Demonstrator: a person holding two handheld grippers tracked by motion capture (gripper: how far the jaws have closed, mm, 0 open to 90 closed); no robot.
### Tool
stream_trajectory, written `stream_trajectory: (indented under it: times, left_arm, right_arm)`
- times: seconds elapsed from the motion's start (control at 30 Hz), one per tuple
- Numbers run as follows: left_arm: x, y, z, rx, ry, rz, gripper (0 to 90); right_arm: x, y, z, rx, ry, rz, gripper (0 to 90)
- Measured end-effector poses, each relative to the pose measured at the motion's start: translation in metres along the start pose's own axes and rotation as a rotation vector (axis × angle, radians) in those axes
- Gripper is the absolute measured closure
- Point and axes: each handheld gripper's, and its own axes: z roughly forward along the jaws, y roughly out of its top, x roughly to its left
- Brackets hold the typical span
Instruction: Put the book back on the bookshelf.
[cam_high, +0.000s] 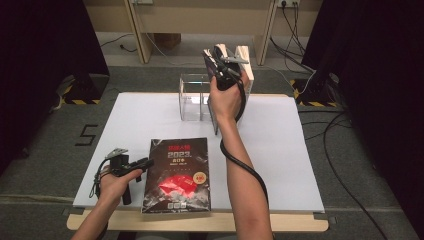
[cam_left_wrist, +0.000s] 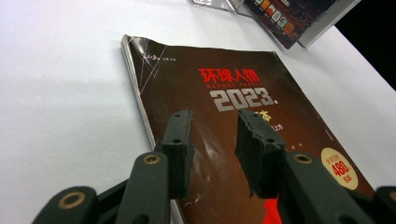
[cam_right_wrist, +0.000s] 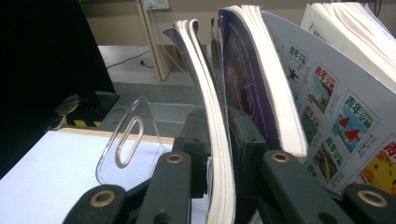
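A dark magazine marked 2023 (cam_high: 177, 172) (cam_left_wrist: 233, 93) lies flat near the table's front edge. My left gripper (cam_high: 144, 163) (cam_left_wrist: 212, 140) hovers low over its left part, open, with nothing between the jaws. At the back, several magazines stand upright beside a clear acrylic holder (cam_high: 192, 95). My right gripper (cam_high: 214, 59) (cam_right_wrist: 219, 126) is raised at their top edge. A thin magazine (cam_high: 214, 107) (cam_right_wrist: 205, 70) stands between its jaws, and the pads sit just off its covers. A purple-covered magazine (cam_right_wrist: 247, 70) leans right behind it.
A white sheet (cam_high: 290, 150) covers the table. A clear divider with a slot (cam_right_wrist: 128, 140) rises left of the upright magazines. A thick magazine with colourful pictures (cam_right_wrist: 327, 93) (cam_high: 245, 65) stands on their far side. Cables trail over the floor at the right.
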Motion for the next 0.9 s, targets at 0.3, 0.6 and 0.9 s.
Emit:
stream_trajectory:
  times: [0.3,0.6,0.9]
  left_arm:
    - [-0.0001,0.0007,-0.0006,-0.002,-0.001,0.002,64.7]
    - [0.0002,0.0007,-0.0004,-0.001,-0.001,0.001,64.7]
    - [-0.0007,0.0005,-0.0004,0.001,-0.002,0.004,64.7]
  right_arm:
    - [0.0026,-0.0025,-0.0045,0.006,0.014,-0.016,77.8]
    - [-0.0002,-0.0009,-0.0038,0.043,-0.013,-0.026,81.9]
    - [0.0031,0.007,-0.0028,0.117,-0.031,-0.086,84.2]
